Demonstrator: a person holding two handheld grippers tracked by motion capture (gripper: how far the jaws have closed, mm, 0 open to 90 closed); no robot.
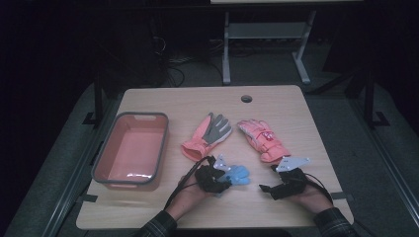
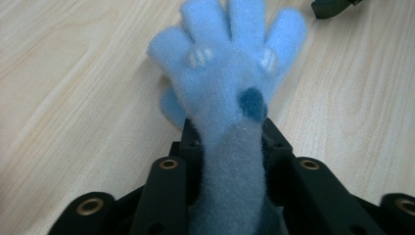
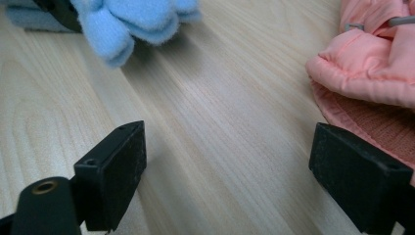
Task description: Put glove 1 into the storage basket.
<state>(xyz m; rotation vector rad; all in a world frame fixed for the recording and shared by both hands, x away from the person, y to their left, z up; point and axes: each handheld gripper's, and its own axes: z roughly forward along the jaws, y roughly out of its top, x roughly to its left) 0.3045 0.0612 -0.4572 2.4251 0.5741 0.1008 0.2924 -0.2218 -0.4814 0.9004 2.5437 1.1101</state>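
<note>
— Looking at the left gripper (image 2: 230,142), it's pinching the cuff of the blue glove (image 2: 227,73); the glove's fingers lie flat on the worktop (image 1: 276,106), near the front edge.

— And the right gripper (image 3: 227,161)?

— Spread wide, nothing between the jaws, low over bare wood. A pink glove (image 3: 372,68) sits just beside one jaw.

— Anything else out there?

— A second pink glove (image 1: 207,136), grey palm up, lies mid-worktop, and a red bin (image 1: 131,150) stands on the left
</note>
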